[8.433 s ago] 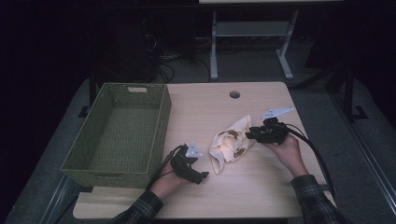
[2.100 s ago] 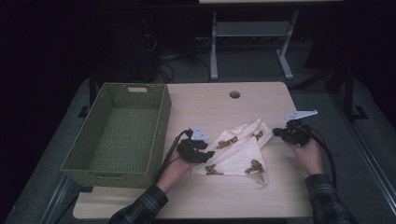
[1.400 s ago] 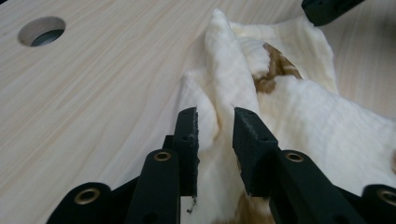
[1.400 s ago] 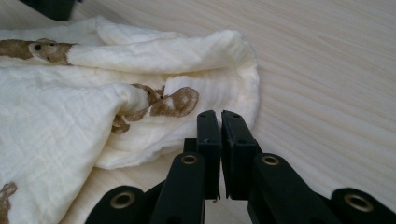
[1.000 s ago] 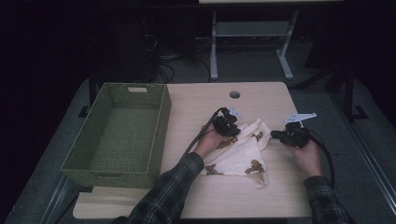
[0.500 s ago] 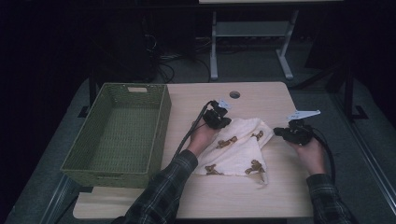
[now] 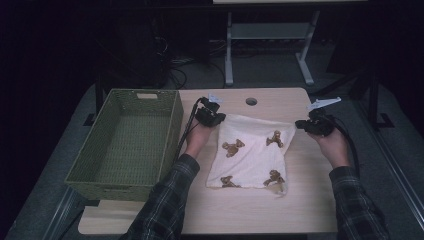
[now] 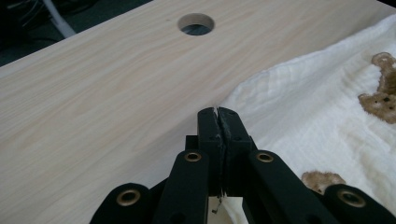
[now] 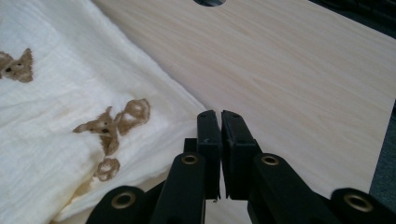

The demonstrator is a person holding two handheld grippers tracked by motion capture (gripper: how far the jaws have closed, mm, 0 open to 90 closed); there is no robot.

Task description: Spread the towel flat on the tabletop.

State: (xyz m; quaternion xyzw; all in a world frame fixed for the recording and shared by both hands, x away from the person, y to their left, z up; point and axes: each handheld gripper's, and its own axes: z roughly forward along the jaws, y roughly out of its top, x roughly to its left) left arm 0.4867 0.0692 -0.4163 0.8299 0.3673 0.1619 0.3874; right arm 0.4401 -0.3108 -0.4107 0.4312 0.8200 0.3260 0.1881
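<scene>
A white cloth (image 7: 250, 155) printed with brown bears lies spread flat on the light wooden table (image 7: 280, 210). My left gripper (image 7: 219, 119) sits at the cloth's far left corner. In the left gripper view its jaws (image 8: 218, 112) are shut, with the cloth (image 8: 317, 107) edge pinched between them. My right gripper (image 7: 301, 125) is at the far right corner. Its jaws (image 9: 220, 114) are closed to a thin slit on the cloth (image 9: 56, 107), whose edge runs in under them.
A green woven basket (image 7: 176, 125) with nothing in it stands along the table's left side, close to my left forearm. A round cable hole (image 7: 251, 101) lies in the table just beyond the cloth. Bare tabletop lies in front of the cloth and to its right.
My left gripper has moved away from the person to the cloth's far left corner. The right gripper shifted slightly outward. The cloth, bunched at first, now lies stretched flat between them.
</scene>
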